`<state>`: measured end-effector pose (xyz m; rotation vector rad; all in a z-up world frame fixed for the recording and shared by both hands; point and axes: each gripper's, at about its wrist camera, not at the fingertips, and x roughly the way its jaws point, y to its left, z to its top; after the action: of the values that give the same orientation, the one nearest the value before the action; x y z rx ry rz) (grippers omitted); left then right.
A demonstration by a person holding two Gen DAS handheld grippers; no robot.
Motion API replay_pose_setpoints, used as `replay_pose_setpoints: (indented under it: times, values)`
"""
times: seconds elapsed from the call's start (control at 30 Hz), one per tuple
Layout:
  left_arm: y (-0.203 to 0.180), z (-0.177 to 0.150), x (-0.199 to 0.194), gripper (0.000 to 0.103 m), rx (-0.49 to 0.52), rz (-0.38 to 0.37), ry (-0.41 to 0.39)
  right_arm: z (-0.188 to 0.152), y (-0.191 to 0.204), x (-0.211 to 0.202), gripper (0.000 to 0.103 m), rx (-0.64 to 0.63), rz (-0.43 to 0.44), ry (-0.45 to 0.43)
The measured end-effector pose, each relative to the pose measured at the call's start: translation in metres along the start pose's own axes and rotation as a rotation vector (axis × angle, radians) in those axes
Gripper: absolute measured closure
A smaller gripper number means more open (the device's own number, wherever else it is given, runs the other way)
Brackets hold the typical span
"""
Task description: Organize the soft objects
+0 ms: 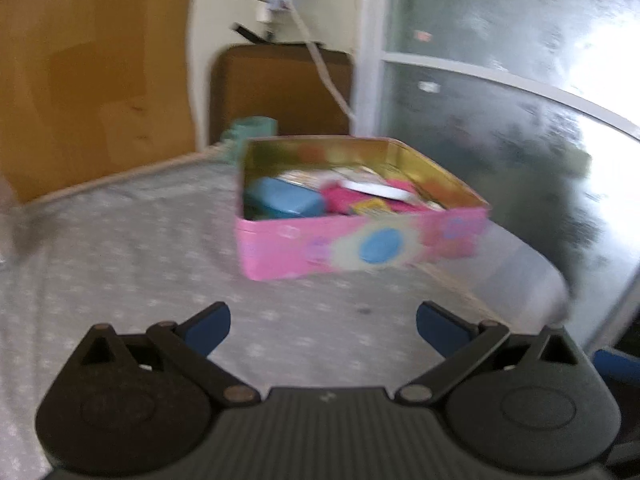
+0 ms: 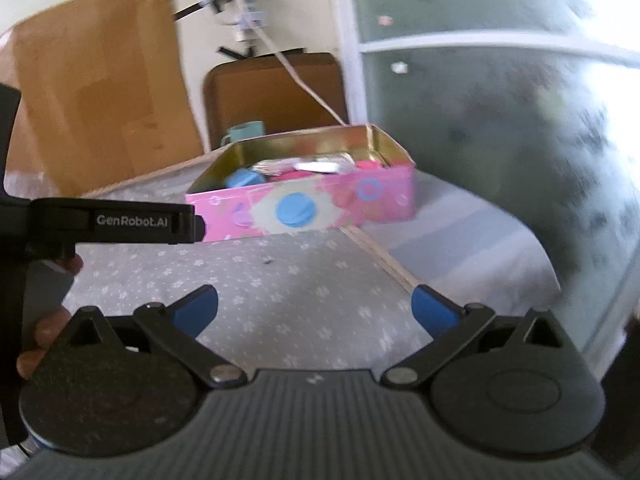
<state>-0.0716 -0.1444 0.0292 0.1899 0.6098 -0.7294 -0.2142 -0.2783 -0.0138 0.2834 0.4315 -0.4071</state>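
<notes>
While both views are smeared by blur, the layout reads well enough: a pink tin (image 1: 360,240) with gold inner walls sits open on the bench (image 1: 120,248), which is covered by a grey cloth with small white flowers, near the bench's far right corner, close to the right edge where the cloth drops away toward a frosted glass door (image 1: 520,80). Inside the tin lie the soft things: a blue pouch-like piece (image 1: 284,200) against the left wall, something pink (image 1: 344,200) in the middle, white and yellow bits toward the right wall; too blurred to name each. A teal mug (image 1: 252,132) stands just behind the tin's far left corner. Left tool (image 1: 323,326) hangs over the near part of the bench, fingers spread wide, nothing between them. Right tool (image 2: 315,308) is likewise spread and empty, well short of the tin; in its view the other device (image 2: 112,222) crosses the left side, with a hand (image 2: 48,320) below it. Handling guess: contents look light and squashy, will fold or sag if pinched at an edge, so grab each through the bulk of its middle, coming from above to clear the walls. Tin itself is stiff, smooth, likely slippery; it may slide on the cloth if nudged, so brace its near wall.
</notes>
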Motion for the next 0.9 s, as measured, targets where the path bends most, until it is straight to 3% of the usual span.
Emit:
replay_pose_setpoints:
  times: [0.1,0.27,0.63,0.9]
  values:
    - [-0.013,0.001,-0.005,0.0,0.05,0.02,-0.024,-0.005,-0.008,-0.005,0.0,0.01,-0.022,0.006]
    - [-0.014,-0.002,-0.01,0.0,0.023,0.045,-0.016,-0.004,-0.011,-0.008,0.0,0.006,0.007,-0.012]
    - [-0.028,-0.003,-0.013,0.0,0.106,0.175,-0.064,-0.009,-0.026,-0.008,0.0,0.043,0.031,-0.015]
    - [-0.026,-0.009,-0.006,0.0,0.132,0.218,-0.04,-0.012,-0.022,-0.001,0.0,0.042,0.039,0.007]
